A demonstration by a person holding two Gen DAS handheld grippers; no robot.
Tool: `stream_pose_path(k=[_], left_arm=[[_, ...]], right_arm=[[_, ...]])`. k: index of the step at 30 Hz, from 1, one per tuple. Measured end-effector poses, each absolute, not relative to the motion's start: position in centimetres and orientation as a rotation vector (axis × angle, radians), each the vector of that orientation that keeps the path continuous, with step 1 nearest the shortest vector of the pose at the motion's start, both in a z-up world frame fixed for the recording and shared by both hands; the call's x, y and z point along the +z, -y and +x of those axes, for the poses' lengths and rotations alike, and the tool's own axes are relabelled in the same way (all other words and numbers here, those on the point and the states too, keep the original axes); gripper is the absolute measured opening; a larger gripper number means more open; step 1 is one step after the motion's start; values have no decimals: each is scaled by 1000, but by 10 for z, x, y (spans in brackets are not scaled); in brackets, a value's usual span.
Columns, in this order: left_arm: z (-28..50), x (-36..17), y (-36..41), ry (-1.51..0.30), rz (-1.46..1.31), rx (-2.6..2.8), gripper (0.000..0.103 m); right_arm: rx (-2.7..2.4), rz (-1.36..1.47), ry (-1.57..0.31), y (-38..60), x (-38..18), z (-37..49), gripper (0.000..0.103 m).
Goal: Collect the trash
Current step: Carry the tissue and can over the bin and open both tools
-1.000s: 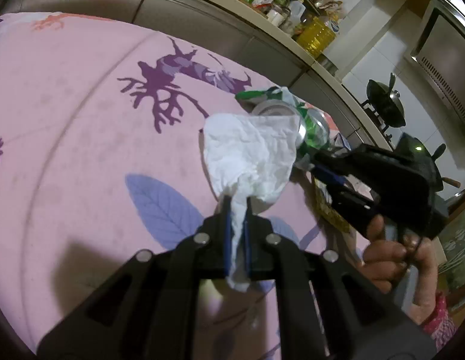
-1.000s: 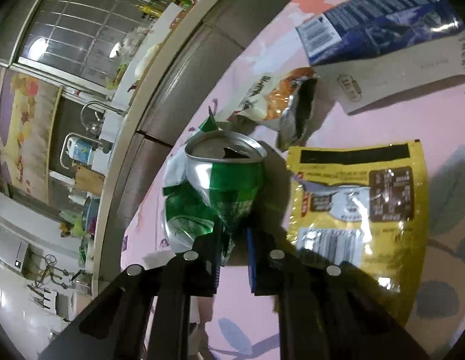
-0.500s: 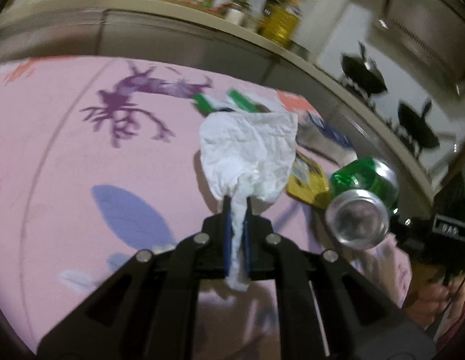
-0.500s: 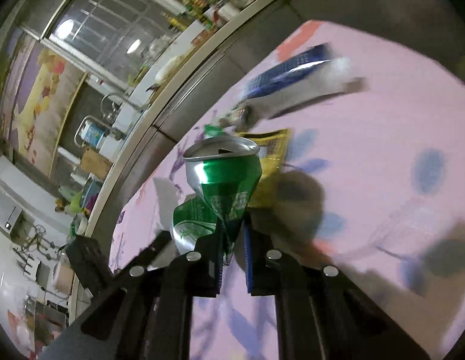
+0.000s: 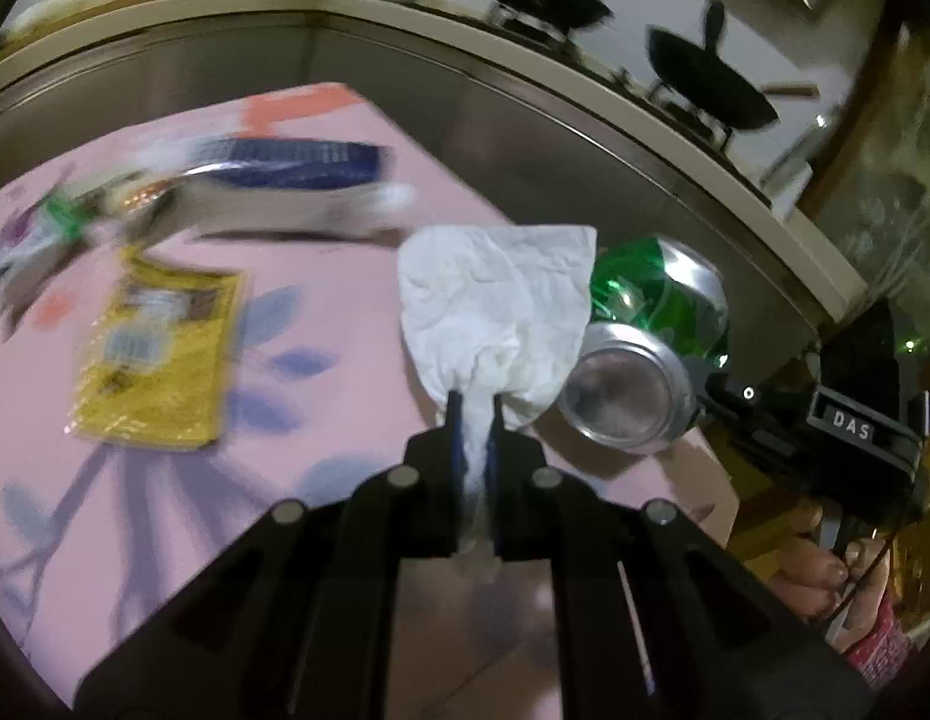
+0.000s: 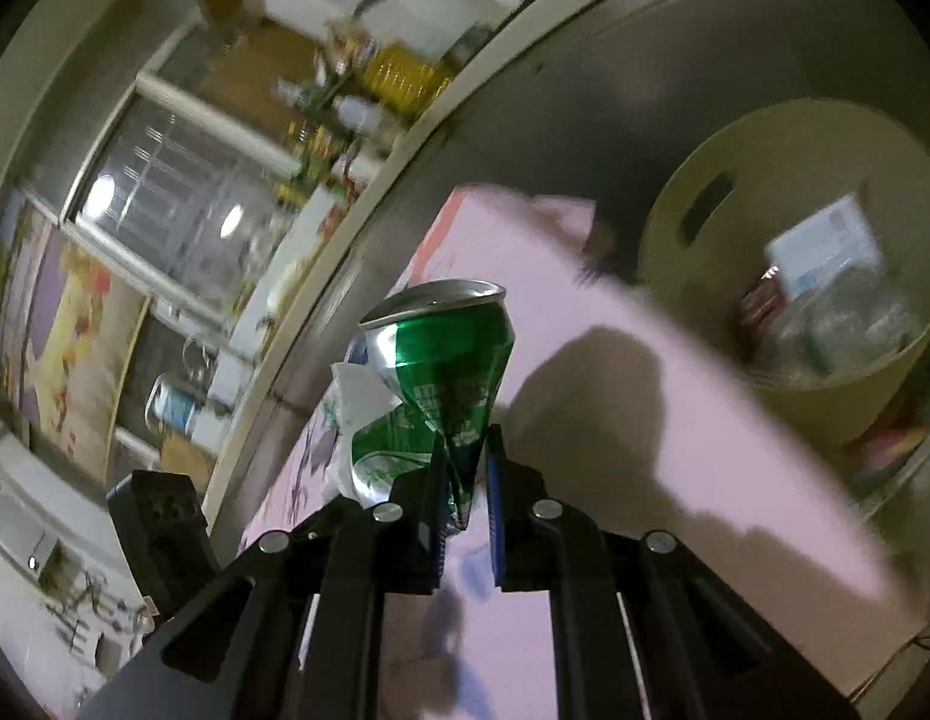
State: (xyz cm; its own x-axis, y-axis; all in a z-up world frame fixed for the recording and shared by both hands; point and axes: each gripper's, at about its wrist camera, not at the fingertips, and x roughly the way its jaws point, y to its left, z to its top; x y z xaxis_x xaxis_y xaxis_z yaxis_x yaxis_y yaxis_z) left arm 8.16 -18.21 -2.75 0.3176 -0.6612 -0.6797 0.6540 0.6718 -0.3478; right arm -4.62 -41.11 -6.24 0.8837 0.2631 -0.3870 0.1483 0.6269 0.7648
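My left gripper [image 5: 472,420] is shut on a crumpled white tissue [image 5: 495,312] and holds it above the pink tablecloth [image 5: 321,360]. My right gripper [image 6: 465,468] is shut on a crushed green can [image 6: 447,360]; the can also shows in the left wrist view [image 5: 645,348], just right of the tissue. A round beige bin [image 6: 783,276] with trash inside stands beyond the table's edge, at the right of the right wrist view. A yellow wrapper [image 5: 159,348], a blue packet [image 5: 291,162] and a green-white wrapper [image 5: 51,222] lie on the table.
A steel kitchen counter [image 5: 525,96] runs behind the table, with black pans [image 5: 705,78] on a stove. Bottles and jars [image 6: 369,84] stand on the counter. The table's far corner [image 6: 495,204] is close to the bin.
Both grippers have swung to the right with their loads, away from the table's middle. The bin has come into the right wrist view. The wrappers have stayed on the table.
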Motion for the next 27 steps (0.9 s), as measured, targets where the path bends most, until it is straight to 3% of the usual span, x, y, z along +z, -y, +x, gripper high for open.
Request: stream_pose_path(k=[9, 17, 19, 21, 24, 27], left_arm=[[87, -35, 312, -945, 145, -987, 7], [86, -53, 393, -982, 299, -996, 9], [89, -57, 397, -1002, 316, -974, 15], [92, -58, 396, -1007, 304, -955, 20], [94, -56, 391, -998, 289, -930, 32], [93, -50, 377, -983, 264, -919, 32]], right_arm=[[-114, 1005, -359, 504, -77, -70, 8], [-202, 1057, -345, 541, -100, -69, 10], [-196, 1096, -340, 544, -107, -67, 18], [-206, 1121, -330, 545, -112, -66, 42], [-219, 1110, -309, 544, -111, -74, 48], [-224, 1104, -281, 541, -106, -81, 48]])
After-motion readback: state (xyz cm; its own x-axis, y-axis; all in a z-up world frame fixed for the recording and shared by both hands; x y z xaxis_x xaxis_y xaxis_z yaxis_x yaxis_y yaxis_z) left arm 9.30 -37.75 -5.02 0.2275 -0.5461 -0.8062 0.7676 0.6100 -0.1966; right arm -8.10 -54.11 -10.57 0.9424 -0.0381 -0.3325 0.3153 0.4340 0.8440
